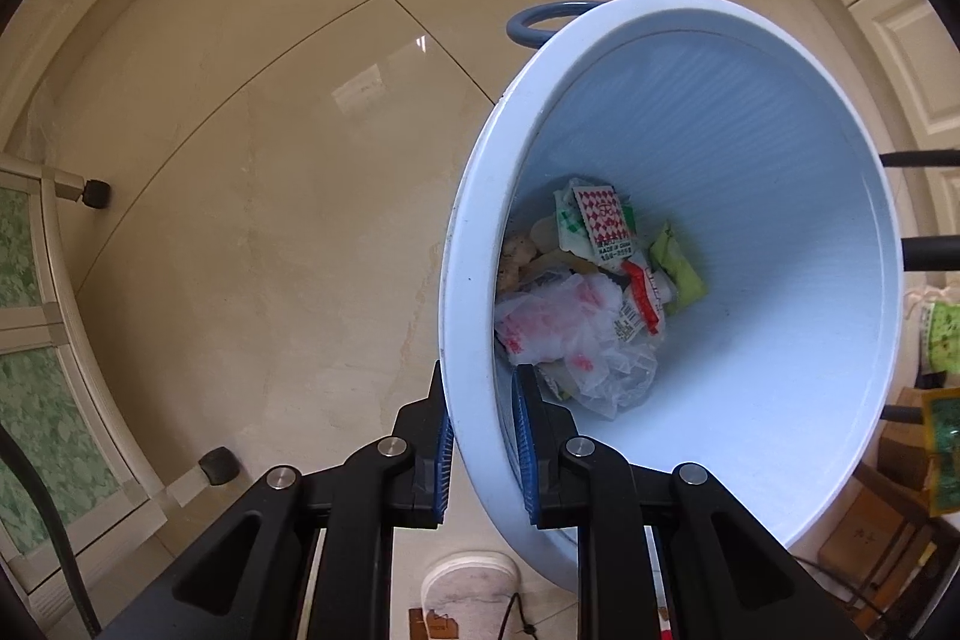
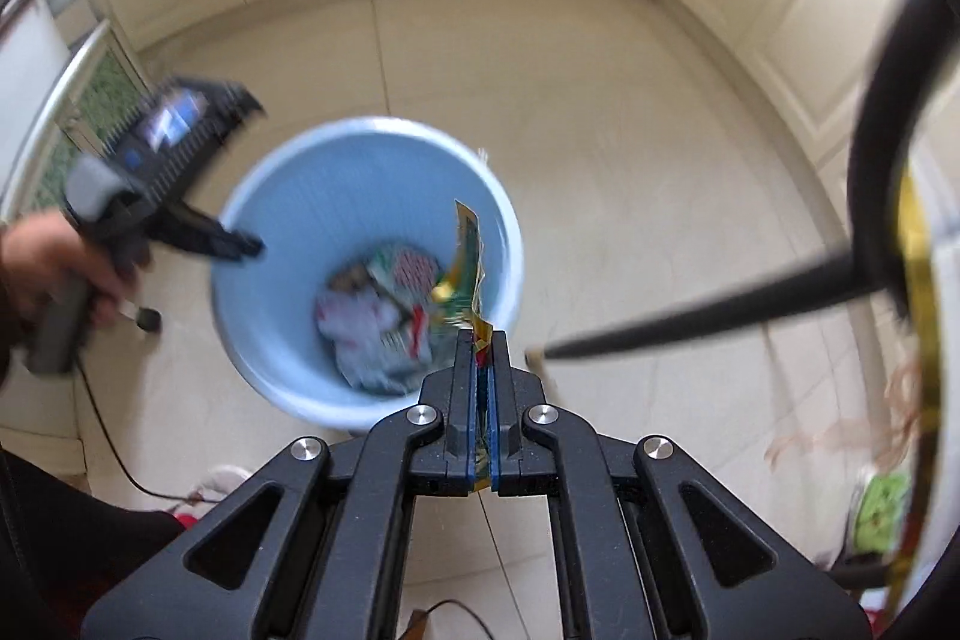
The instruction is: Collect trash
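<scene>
A light blue bin (image 1: 474, 220) stands tilted on the tiled floor. Inside lie a crumpled plastic bag (image 1: 558, 328) and several wrappers, one red-and-white checked (image 1: 603, 220). My left gripper (image 1: 480, 394) is shut on the bin's near rim, one pad outside and one inside. In the right wrist view the bin (image 2: 336, 184) lies below my right gripper (image 2: 482, 343), which is shut on a green-and-gold wrapper (image 2: 469, 244) that sticks up over the bin's opening. A hand (image 2: 36, 256) holds the left gripper (image 2: 246, 244) at the bin's left rim.
Cream cabinets line the walls. Black chair legs (image 2: 690, 316) cross on the right. Table legs with black feet (image 1: 96, 193) stand to the left, cardboard boxes (image 1: 870, 520) to the right. A slipper (image 1: 468, 580) and a cable (image 2: 120, 460) lie on the near floor.
</scene>
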### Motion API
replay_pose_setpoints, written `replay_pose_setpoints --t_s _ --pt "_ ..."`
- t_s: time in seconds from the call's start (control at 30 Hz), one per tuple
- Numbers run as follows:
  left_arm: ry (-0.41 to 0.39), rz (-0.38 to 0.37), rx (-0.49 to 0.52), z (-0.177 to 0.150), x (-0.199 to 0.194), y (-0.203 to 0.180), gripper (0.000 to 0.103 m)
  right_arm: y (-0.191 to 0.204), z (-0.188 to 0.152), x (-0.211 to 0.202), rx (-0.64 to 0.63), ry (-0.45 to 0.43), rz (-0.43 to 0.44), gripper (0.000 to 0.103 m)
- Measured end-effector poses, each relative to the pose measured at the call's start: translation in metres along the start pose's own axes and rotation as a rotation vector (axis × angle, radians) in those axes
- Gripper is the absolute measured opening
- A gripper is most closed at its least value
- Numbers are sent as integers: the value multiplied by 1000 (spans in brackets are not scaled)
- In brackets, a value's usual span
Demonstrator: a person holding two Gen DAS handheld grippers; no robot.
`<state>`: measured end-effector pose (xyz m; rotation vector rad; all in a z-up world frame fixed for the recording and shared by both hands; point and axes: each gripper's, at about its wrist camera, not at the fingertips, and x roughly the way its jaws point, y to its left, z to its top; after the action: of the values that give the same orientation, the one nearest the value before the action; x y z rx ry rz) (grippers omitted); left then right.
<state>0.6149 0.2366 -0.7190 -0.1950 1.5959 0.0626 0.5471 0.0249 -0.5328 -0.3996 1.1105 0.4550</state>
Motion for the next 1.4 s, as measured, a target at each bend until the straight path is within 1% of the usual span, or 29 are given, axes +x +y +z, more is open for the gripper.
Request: replay_pose_setpoints --t_s 0.03,0.07,0.1,0.13,0.17,0.2,0.23,0.27,0.3,0.37,0.4,0.43,0.47,0.5,0.53,0.57,0.67,0.7,0.73,0.77,0.8,0.93,0.97,1.03,1.07,1.13,1.27,1.33,1.4 --pt "1 -2 3 -1 5 -2 15 -7 6 21 -2 -2 17 4" --pt "1 -5 3 -2 8 -3 15 -3 16 24 -4 -4 29 4" --pt "3 -10 1 -3 15 -5 15 -10 14 28 -13 -7 29 4" --pt "3 -14 -3 -4 17 -6 15 -4 20 33 -26 4 25 6" --pt "3 -20 -7 -5 23 -8 15 -5 22 49 -31 18 36 10" --pt "3 -26 -8 -6 27 -10 16 -3 25 53 -28 22 44 13" --pt "3 -28 -9 -2 28 -9 17 -2 23 59 -31 26 58 22" --pt "3 -29 -8 -2 28 -9 18 0 21 68 -36 24 76 26" --pt "6 -32 -6 -2 31 -10 20 2 16 83 -37 16 88 27" --pt "10 -40 -2 3 26 -7 26 -1 16 89 -41 22 75 29" --pt "3 -48 -3 3 26 -11 37 -2 10 90 -33 24 69 29" --pt "-14 -49 -2 1 18 -11 56 -2 8 93 -20 24 70 30" --pt "-38 -46 0 1 15 -14 64 -4 8 91 -1 22 74 37" --pt "-69 -40 4 0 9 -18 70 -6 8 88 10 14 65 43" --pt "-90 -37 9 1 1 -19 70 -6 9 81 13 3 49 54" --pt "-108 -39 16 0 -3 -24 70 -5 9 84 13 -2 45 61" --pt "-180 -38 38 -4 -26 -36 70 0 17 59 5 -32 32 66" --pt "-214 -35 48 -5 -42 -38 70 4 21 48 -3 -44 27 68" --pt "-259 -25 61 -9 -59 -43 70 7 25 35 -11 -61 16 76" --pt "-297 -18 75 -13 -73 -47 70 11 29 22 -20 -77 4 87" --pt "-339 -12 85 -18 -88 -52 70 14 31 10 -30 -99 -2 90" --pt "-519 -13 87 -51 -158 -64 76 33 41 -54 -87 -196 -43 93" --pt "-557 -20 80 -61 -173 -67 77 39 42 -76 -108 -226 -59 97" --pt "-640 -35 71 -88 -205 -73 81 49 42 -108 -131 -279 -92 103" --pt "-675 -37 66 -100 -222 -75 83 53 40 -132 -139 -317 -108 103" --pt "-751 -40 65 -132 -251 -84 90 57 33 -168 -139 -370 -138 103" --pt "-863 -58 49 -202 -310 -111 92 62 8 -246 -143 -478 -179 103" --pt "-901 -71 38 -235 -355 -119 92 59 -6 -277 -140 -512 -206 103" --pt "-946 -86 34 -267 -383 -138 92 56 -20 -310 -120 -554 -219 103"
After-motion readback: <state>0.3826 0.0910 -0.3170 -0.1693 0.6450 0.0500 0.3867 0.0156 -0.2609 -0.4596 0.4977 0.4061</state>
